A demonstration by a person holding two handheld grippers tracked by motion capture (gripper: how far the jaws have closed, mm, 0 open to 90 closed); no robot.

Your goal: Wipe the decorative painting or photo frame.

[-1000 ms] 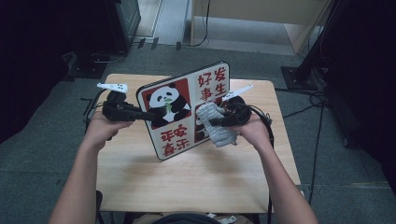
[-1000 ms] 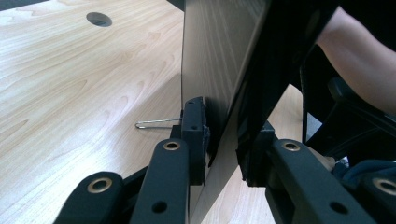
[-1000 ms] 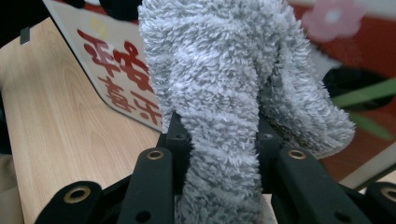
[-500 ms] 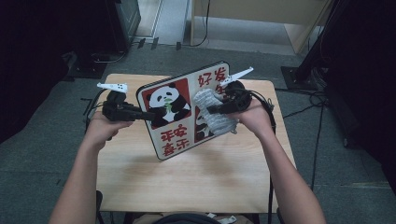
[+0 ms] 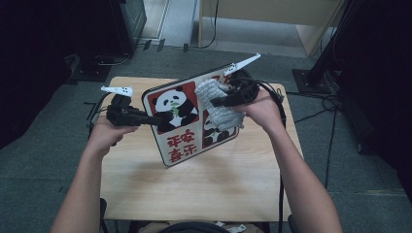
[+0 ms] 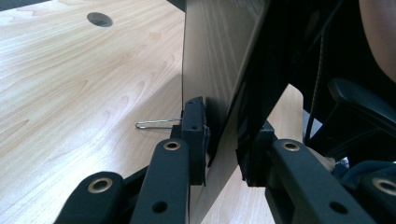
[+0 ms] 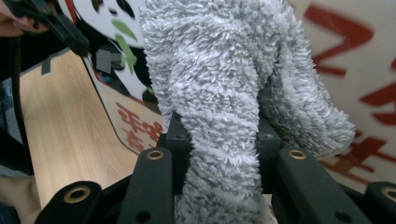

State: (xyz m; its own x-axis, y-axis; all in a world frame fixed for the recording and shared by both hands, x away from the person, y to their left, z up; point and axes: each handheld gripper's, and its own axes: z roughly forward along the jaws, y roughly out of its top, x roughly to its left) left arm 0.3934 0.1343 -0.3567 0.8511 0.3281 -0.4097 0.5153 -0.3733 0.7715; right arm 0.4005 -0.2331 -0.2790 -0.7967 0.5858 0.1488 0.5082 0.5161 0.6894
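In the high view, a panda board (image 5: pixel 187 116) is held tilted on edge above the tabletop (image 5: pixel 194 189), its left edge pinched by the left gripper (image 5: pixel 156 119), while a grey cloth (image 5: pixel 219 104) is pressed to its printed face by the right gripper (image 5: pixel 217 102). In the left gripper view, the board's thin edge (image 6: pixel 219 93) is seen clamped between the two pads (image 6: pixel 195 135). In the right gripper view, the cloth (image 7: pixel 219 107) is gripped between the jaws and laid against the board (image 7: pixel 364 51).
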